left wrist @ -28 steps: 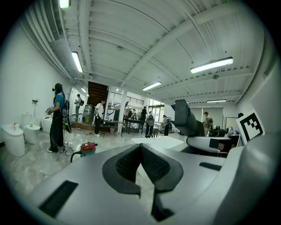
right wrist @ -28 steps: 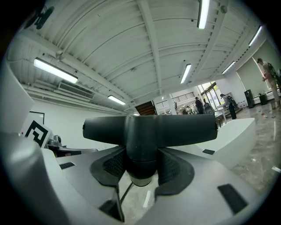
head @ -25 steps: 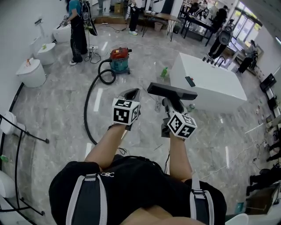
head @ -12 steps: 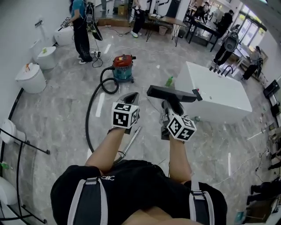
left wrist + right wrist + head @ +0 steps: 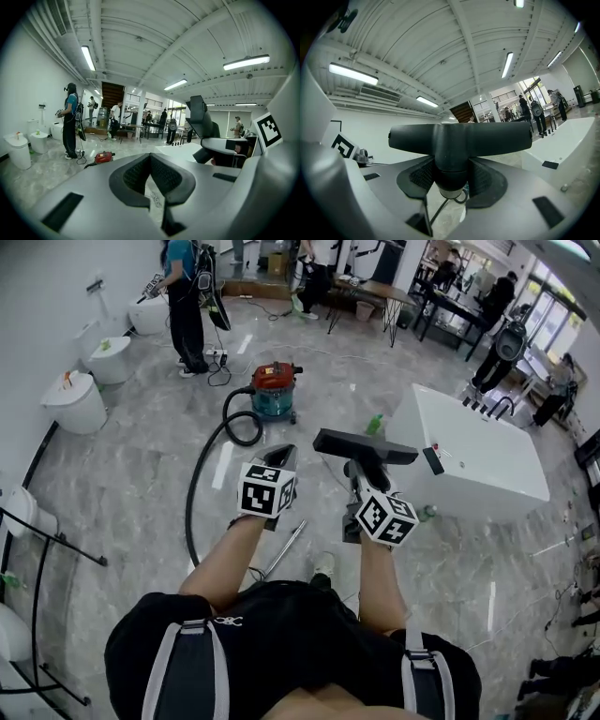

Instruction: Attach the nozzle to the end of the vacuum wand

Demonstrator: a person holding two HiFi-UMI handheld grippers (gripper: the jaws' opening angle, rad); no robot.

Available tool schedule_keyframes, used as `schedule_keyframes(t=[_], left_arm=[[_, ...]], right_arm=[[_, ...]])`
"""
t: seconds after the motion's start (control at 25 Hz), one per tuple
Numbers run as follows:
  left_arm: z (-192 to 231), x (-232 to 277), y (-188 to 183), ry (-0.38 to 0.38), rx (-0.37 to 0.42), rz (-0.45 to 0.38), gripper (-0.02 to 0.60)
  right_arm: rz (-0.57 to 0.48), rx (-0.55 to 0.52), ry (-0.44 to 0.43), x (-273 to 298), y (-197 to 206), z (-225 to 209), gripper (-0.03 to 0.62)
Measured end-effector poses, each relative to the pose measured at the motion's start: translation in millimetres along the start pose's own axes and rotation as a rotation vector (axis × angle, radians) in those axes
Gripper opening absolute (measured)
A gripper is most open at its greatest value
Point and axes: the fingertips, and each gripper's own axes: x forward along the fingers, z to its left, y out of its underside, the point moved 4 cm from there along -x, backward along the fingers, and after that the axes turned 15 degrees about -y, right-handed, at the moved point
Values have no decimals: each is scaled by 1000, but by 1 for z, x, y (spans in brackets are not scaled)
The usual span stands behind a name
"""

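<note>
Nozzle: black, T-shaped, with a wide flat head on a short round neck. The neck is clamped between the fingers of the right gripper. The head sits crosswise beyond the fingertips, roughly level and clear of the floor; the open neck end points back toward the person.

Vacuum wand: slim bright metal tube lying flat on the marble floor, angled diagonally, its lower end hidden behind the person's arm. It is well apart from the nozzle.
</note>
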Motion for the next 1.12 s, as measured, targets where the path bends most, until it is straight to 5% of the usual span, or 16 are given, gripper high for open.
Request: schedule_keyframes(t=[0.36, 0.72, 0.92, 1.12], left_arm=[[-19, 98, -17, -97, 31, 17, 9], [-59, 208, -40, -159, 22, 47, 9], [-63, 246, -21, -218, 5, 90, 9], [-52, 262, 35, -260, -59, 224, 9]], right_arm=[[20, -67, -54, 63, -17, -91, 198], [53, 1, -144, 124, -45, -208, 198], [100, 21, -192, 153, -38, -262, 198], [174, 61, -208, 177, -11, -292, 198]])
